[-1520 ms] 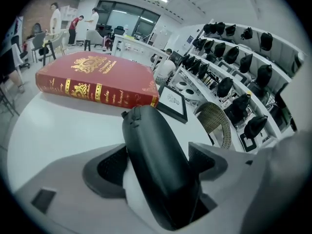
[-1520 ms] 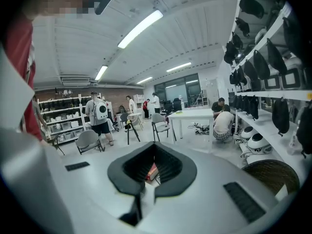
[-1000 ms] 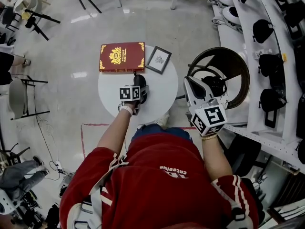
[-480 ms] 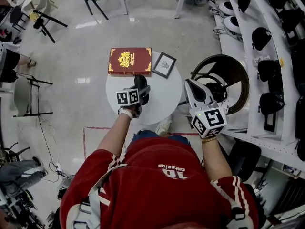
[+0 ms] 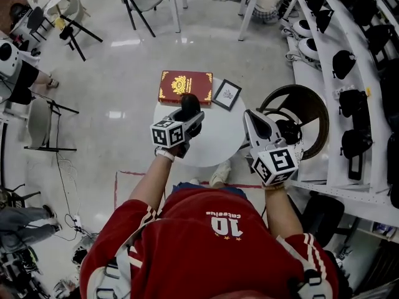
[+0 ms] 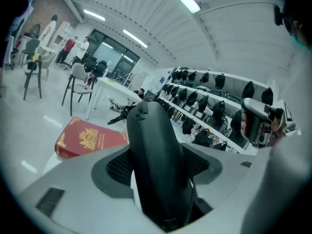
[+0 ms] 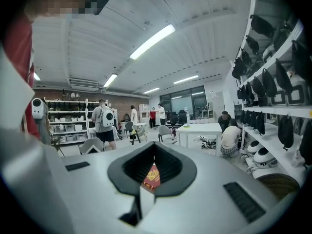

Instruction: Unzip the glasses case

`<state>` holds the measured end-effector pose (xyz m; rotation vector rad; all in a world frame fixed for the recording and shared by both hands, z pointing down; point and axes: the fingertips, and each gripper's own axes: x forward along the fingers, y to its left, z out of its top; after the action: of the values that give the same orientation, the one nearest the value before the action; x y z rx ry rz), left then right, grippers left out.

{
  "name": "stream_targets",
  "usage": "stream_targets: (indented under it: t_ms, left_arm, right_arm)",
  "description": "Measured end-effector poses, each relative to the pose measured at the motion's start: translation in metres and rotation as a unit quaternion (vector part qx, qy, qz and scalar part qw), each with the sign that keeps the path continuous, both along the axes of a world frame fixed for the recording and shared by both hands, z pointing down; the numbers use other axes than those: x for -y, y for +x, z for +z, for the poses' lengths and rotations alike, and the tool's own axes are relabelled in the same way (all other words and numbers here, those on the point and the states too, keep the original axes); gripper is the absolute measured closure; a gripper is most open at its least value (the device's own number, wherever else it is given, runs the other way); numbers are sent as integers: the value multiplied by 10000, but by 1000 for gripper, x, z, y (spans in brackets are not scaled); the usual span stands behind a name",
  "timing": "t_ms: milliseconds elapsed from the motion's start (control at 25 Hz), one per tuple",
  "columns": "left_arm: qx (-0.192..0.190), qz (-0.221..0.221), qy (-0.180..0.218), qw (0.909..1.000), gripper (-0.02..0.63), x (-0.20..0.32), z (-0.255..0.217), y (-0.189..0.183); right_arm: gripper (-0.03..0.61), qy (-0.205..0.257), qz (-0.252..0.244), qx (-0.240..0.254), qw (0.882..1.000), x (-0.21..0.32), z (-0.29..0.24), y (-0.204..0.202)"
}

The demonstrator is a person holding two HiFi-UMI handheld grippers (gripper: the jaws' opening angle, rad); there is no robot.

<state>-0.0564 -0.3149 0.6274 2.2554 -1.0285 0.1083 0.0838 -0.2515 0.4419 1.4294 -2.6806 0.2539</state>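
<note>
Your left gripper (image 5: pixel 187 122) holds the case (image 6: pixel 156 160). Its grey fingers (image 6: pixel 68 194) stand wide, one on each long side, with the ribbed black pads pressed against it. The case is a smooth, matt black shell, long and rounded like a capsule. It stands on edge between the fingers and pokes out well past their tips, with the far end in the air. A small tab (image 6: pixel 141 105) sits at that far end. No gap shows along the shell, so what is inside cannot be seen.

Beyond the fingertips and lower down lies a red book (image 5: pixel 185 87) with a gold crest and gold corner ornaments, flat on the round white tabletop (image 5: pixel 215 145). Just right of the book lies a small dark-framed picture (image 5: pixel 227 94), turned cornerwise.

Right of the tabletop's edge is your right gripper (image 5: pixel 252 120). Its fingers (image 7: pixel 73 189) are close together and nothing is between them. Only a narrow diamond-shaped opening between the pads lets a sliver of the red book show through.

Just beyond those fingertips stands a dark round tub (image 5: pixel 312 101) with a thin rim. A black bundle (image 5: pixel 288 129) lies in it near the fingers, but what it is cannot be told. Farther right, white shelves (image 5: pixel 324 48) carry rows of black pouch-like things (image 5: pixel 344 61).
</note>
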Motion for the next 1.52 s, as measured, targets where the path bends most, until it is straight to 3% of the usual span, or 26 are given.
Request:
stream_targets:
  t_ms: [240,400,840,1080,1360,1520]
  left_arm:
    - [17,159,873,9961,318,-12,-74,-18]
    - [-213,109,1281,9915,319,-21,-121,-32]
    - [-1156,282,1890,9747,318,-62,-225,-61]
    - [-1357,374,2140,9667,318,-80,-268,-62]
    - [-1304,355,2098,9684,318,-83,-276,-65]
    - [-1406,312,2111,9668,318,-86,-282,-71]
  right_arm:
    - [563,220,-57,-51,9997,-12,-19,-23]
    - [563,412,-71,-10,9991,-21,-38,-37]
    - [563,1122,-78,263,9933,-53,-82,-69]
    - [563,1537,-268,231,9875,-68,-100,-83]
    - [560,1693,-518,-15,9842,-81,-103,-96]
    - [499,1687,-641,-146,9835,-85,-99,-107]
